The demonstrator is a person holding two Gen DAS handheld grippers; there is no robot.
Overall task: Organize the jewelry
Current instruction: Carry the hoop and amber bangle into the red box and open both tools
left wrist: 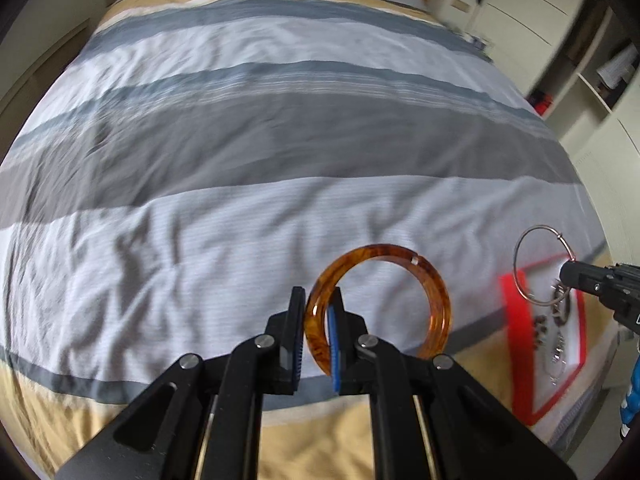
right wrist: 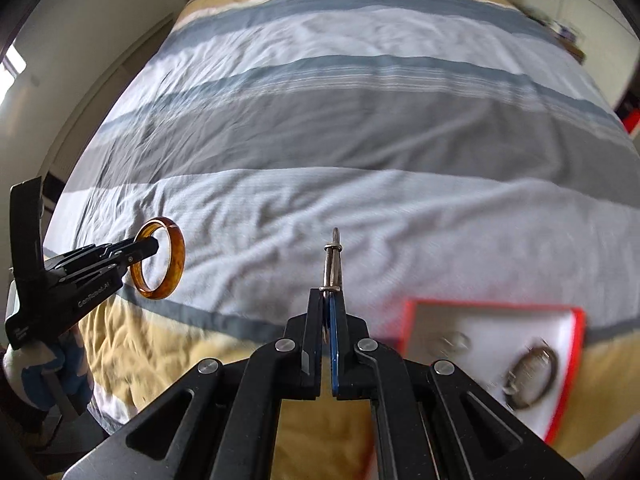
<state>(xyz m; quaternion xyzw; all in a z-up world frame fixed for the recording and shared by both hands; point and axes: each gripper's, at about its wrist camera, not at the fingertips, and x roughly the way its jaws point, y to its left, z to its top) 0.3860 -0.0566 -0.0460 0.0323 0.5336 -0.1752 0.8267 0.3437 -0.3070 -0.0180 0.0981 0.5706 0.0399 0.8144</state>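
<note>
- Left gripper [left wrist: 318, 300] was clamped on the amber bangle [left wrist: 400, 264], pads pinching one side of the band so the rest of the ring hung free to the right of the jaws.
- Bangle was held clear above the striped bedspread [left wrist: 240, 200], not touching it. Seen from the right wrist it sat upright, edge-on grip, opening facing sideways.
- Right gripper [right wrist: 329, 300] was closed tight on a thin silver wire hoop [right wrist: 332, 260]. Pads nearly met; the wire is that thin.
- From the right wrist the hoop showed edge-on, sticking straight out past the fingertips. From the left wrist it read as a full circle with a small bead or clasp on its upper right.
- Pinching at the rim made sense for both: keeps each ring's opening free, and it can drop flat when let go.
- Red-edged tray [right wrist: 576, 360] with white lining lay on the bed near the foot edge, below and right of the right gripper. More metal pieces lay in it, blurred; could not tell the types.
- Judgement: both pieces were mid-carry, one per hand, well apart so they would not tangle. Destination not visible.
- Risk: wire hoop could twist in such a narrow grip.
- A gloved hand [right wrist: 48, 376] held the left tool.
</note>
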